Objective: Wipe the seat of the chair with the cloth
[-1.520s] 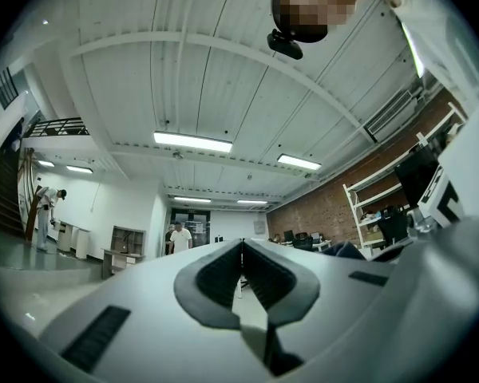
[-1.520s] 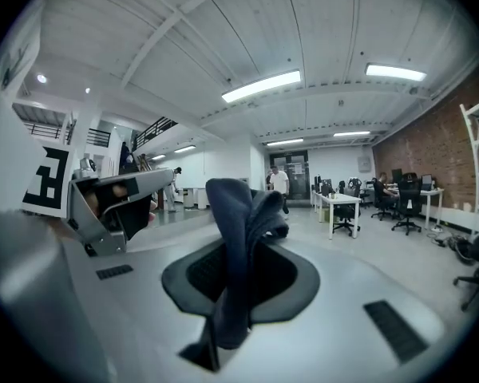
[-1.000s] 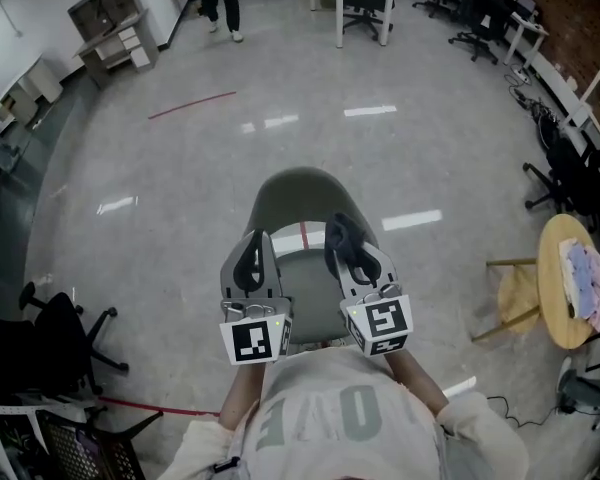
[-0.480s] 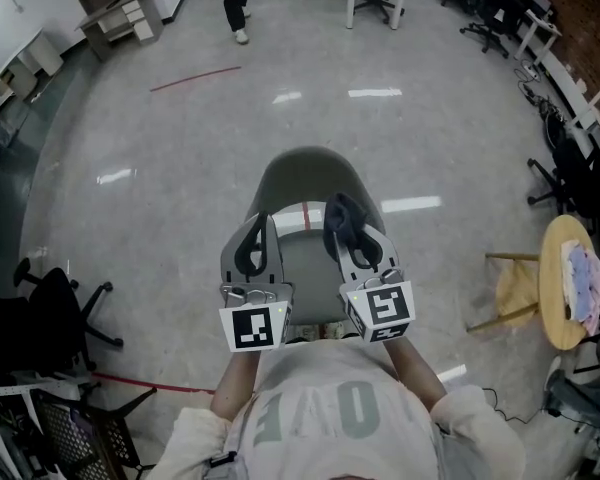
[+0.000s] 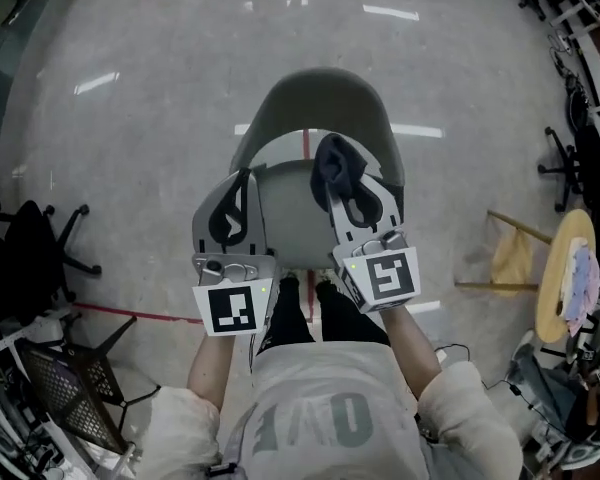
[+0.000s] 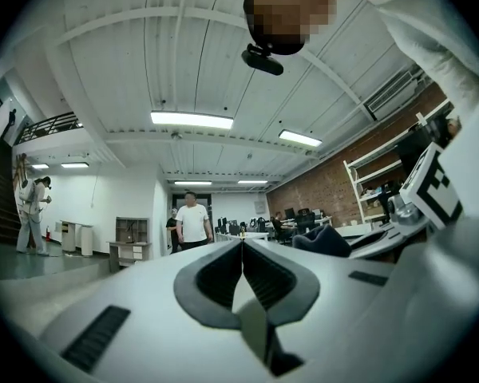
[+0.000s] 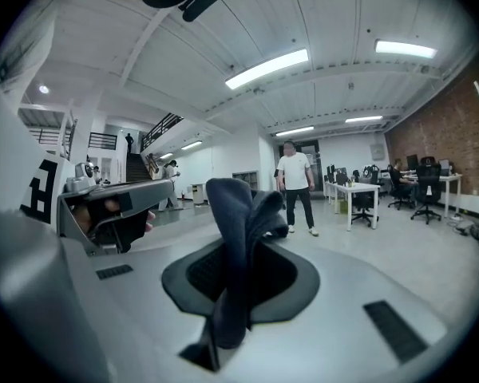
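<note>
above the left part of the grey chair (image 5: 320, 98) seat (image 5: 292, 223), the left tool (image 5: 243, 180) has its jaws pressed together, empty; above the seat's right part, the right tool (image 5: 344, 186) clamps the bunched dark blue cloth (image 5: 333, 160).

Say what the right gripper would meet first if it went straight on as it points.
Probably nothing near: the right gripper with the cloth points level across the room, seemingly over the chair back. Only open floor, then a distant standing person; depth unclear.
</note>
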`<state>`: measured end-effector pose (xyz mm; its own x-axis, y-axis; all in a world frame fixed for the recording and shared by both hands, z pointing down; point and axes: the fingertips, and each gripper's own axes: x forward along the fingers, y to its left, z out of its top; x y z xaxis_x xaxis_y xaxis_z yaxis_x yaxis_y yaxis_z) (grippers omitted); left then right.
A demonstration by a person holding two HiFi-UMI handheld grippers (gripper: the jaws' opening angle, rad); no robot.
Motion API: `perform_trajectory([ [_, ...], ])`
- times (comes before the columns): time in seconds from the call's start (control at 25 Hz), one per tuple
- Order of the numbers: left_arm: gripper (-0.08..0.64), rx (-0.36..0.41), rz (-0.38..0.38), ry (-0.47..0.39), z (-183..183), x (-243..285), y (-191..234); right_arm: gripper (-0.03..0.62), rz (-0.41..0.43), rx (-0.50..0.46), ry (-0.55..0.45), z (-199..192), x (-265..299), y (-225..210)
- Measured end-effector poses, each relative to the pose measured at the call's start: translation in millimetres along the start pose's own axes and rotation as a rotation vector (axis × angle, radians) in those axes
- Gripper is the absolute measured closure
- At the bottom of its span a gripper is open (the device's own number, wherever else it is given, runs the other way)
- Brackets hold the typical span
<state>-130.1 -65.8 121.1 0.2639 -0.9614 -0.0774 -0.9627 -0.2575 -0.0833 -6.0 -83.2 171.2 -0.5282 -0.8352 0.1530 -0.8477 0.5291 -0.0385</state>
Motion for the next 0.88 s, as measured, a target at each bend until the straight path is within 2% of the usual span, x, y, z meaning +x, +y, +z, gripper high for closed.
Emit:
perform_trajectory([
  [0.16, 0.545, 0.01, 0.008, 0.04, -64, 0, 18, 0.534, -0.003, 0.018, 0.013, -58, 31, 3],
  [0.32, 0.545, 0.004, 0.021, 0.05, -132, 7, 27, 0.534, -0.001, 0.032, 0.073, -129, 57, -5],
  [0.44, 0.545, 0.027, 0.024, 0.08, -180, 9, 24, 0.534, 0.0, 0.034, 0.107, -177, 60, -8],
  [0.56, 0.545, 0.048, 0.024, 0.093, -212, 8, 12, 0.534, 0.002, 0.034, 0.155, -221, 54, -11],
  [0.68, 0.545, 0.035, 0.01, 0.1, -239, 8, 0, 0.534, -0.009, 0.055, 0.187, -256, 51, -14],
  [0.88, 0.545, -0.008, 0.022, 0.138, -277, 3, -10, 0.534, -0.014, 0.082, 0.204, -285, 52, -18],
])
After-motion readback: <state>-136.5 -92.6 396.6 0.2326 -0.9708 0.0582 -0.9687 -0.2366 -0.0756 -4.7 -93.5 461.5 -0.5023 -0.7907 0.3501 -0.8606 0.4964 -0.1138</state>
